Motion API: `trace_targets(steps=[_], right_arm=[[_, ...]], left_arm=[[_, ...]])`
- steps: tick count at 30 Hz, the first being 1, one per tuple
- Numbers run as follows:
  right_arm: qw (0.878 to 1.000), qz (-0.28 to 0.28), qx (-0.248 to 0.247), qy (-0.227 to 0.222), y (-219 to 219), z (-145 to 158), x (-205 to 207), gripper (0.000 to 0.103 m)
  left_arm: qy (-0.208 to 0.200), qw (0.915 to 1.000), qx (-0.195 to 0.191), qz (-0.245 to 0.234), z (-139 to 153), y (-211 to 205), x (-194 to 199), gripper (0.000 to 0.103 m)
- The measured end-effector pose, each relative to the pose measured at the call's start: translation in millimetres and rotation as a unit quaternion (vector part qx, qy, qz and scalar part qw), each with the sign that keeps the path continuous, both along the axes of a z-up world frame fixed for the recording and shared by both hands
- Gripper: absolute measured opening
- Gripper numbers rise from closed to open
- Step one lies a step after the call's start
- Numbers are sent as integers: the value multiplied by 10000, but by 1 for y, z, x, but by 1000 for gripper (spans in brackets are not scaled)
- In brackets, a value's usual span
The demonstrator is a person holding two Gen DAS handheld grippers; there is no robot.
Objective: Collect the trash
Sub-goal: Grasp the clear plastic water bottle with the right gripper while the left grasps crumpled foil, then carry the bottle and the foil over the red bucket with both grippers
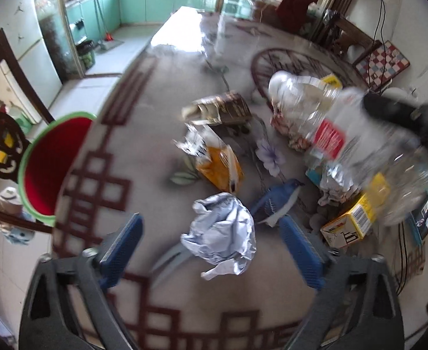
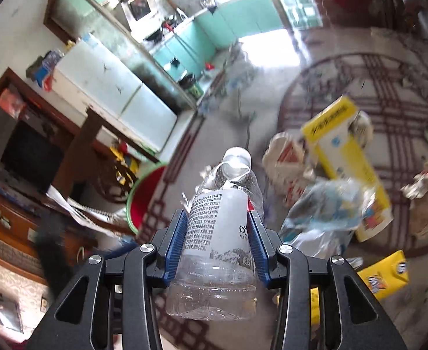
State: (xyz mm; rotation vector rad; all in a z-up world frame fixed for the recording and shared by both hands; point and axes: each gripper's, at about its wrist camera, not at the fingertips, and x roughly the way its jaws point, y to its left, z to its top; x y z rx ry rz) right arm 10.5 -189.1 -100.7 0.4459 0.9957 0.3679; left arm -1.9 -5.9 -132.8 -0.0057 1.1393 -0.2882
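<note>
Standing at the far left, off the bench's (image 1: 161,122) edge, is a bin (image 1: 50,163) with a green rim and red inside. Right of it, the left gripper (image 1: 211,248) hovers over the patterned cloth with its blue pads (image 1: 120,248) spread wide; a crumpled paper ball (image 1: 222,233) lies between them, touching neither. Beyond the ball sit an orange wrapper (image 1: 219,163) and, further back, a brown carton (image 1: 219,108). To the right, a yellow box (image 1: 356,215) rests near crushed foil (image 1: 336,178), and a clear bottle (image 1: 345,134) with a red label crosses that side of the left wrist view, blurred and raised above the litter.

Seen from the right wrist, the bin (image 2: 144,201) shows at the bench's edge on the left. The right gripper (image 2: 218,242) is pinching the bottle (image 2: 219,227) across its labelled middle, neck pointing away, base nearest the camera. Right of it lie a crumpled clear bag (image 2: 324,213), a tall yellow carton (image 2: 348,157) and, nearer, a small yellow pack (image 2: 385,274).
</note>
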Motion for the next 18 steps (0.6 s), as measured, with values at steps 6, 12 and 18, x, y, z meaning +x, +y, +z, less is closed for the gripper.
trace_targets(steps=[6, 12, 18], right_arm=[[9999, -41, 27, -109, -13, 21, -11, 40], [9999, -65, 81, -6, -16, 17, -13, 40], [9999, -95, 26, -106, -7, 24, -9, 40]], left_arm=[[346, 9993, -139, -102, -12, -3, -2, 39], [-76, 9998, -194, 21, 21, 15, -2, 38], [-402, 9984, -360, 168, 52, 45, 5, 38]])
